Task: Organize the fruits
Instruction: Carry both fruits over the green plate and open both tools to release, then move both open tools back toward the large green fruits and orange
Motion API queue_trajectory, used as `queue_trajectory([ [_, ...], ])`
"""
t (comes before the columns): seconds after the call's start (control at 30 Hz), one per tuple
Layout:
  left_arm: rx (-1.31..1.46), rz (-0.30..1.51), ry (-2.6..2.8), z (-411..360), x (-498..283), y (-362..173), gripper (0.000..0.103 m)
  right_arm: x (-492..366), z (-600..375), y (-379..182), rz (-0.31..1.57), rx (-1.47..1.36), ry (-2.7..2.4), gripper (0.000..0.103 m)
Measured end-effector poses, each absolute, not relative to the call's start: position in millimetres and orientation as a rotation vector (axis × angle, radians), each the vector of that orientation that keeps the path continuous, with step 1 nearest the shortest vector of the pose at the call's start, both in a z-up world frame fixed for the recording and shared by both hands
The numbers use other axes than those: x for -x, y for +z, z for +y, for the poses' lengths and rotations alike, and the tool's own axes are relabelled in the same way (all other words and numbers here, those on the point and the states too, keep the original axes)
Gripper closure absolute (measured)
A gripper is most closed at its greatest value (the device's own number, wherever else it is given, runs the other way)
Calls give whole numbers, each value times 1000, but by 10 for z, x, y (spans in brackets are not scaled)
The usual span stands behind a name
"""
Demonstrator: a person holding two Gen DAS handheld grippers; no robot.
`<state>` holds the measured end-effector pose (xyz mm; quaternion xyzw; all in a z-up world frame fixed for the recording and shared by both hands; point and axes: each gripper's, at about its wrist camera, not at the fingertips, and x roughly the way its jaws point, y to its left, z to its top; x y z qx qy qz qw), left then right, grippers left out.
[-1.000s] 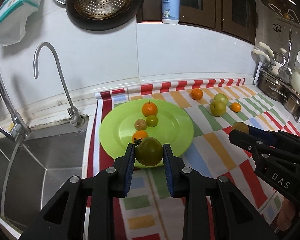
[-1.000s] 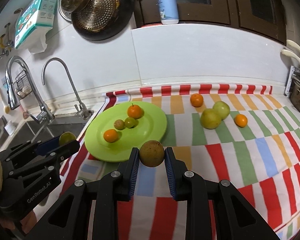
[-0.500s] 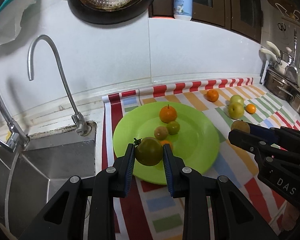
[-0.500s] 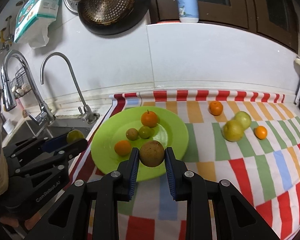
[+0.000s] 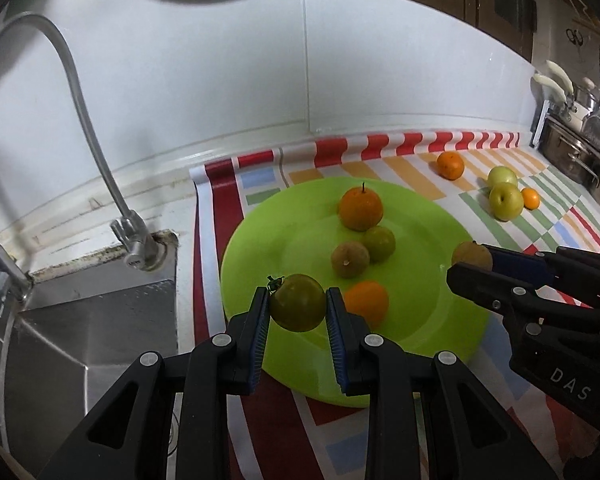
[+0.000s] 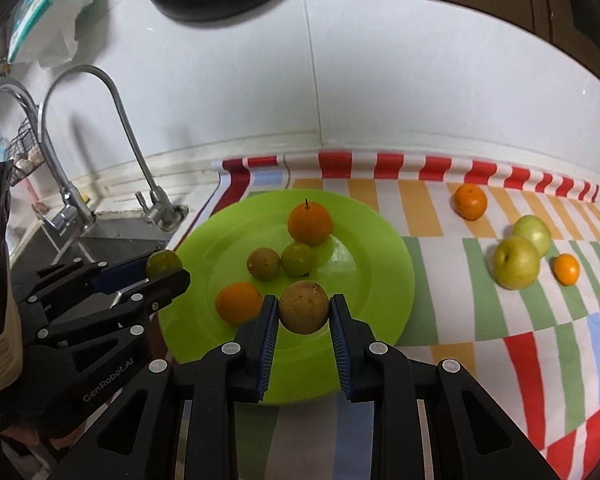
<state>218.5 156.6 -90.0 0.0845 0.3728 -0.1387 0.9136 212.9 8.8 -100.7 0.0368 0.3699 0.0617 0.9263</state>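
My left gripper (image 5: 298, 308) is shut on a dark green tomato (image 5: 298, 302) and holds it over the near left part of the green plate (image 5: 420, 216). My right gripper (image 6: 304, 314) is shut on a brown round fruit (image 6: 304, 308) above the plate's (image 6: 384, 264) near side. On the plate lie two oranges (image 6: 310, 224) (image 6: 238, 302), a small brown fruit (image 6: 263, 264) and a small green fruit (image 6: 297, 260). The right gripper (image 5: 470, 264) shows in the left wrist view, and the left gripper (image 6: 168, 270) shows in the right wrist view.
On the striped cloth (image 6: 500, 332) to the right lie an orange (image 6: 470, 201), two yellow-green apples (image 6: 516, 262) (image 6: 534, 234) and a small orange (image 6: 566, 269). A sink (image 5: 80, 320) with a tap (image 5: 100, 152) is left of the plate. Pots (image 5: 580, 152) stand far right.
Both grippers have moved forward and closer to the plate, each still holding its fruit; both fruits now hang over the plate's near part.
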Motion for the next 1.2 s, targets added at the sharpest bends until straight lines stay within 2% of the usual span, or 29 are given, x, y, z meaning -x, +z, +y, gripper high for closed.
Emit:
queue_trajectory([
  [0.2,-176,794,-296,1555,-2270,-987,72,-2217,85,-1092,780,-78,123,75],
  [0.33,-172,778,-287,1574,-2229,-933,67,-2201,67,-1074,777,-73,106,67],
  [0.67,-147,739,-261,1620,-1957,-714,57,-1935,-17,-891,728,-80,58,66],
  [0.73,-141,730,-252,1627,-1886,-663,52,-1849,-35,-848,714,-83,46,61],
  [0.9,-142,686,-226,1608,-1703,-531,37,-1661,-61,-740,681,-82,33,58],
  [1.07,-135,655,-216,1566,-1527,-406,28,-1479,-106,-626,651,-78,24,53],
  [1.13,-143,642,-215,1528,-1454,-363,24,-1421,-128,-587,641,-77,23,45],
  [1.2,-149,628,-209,1489,-1376,-318,20,-1336,-162,-534,620,-69,6,42],
])
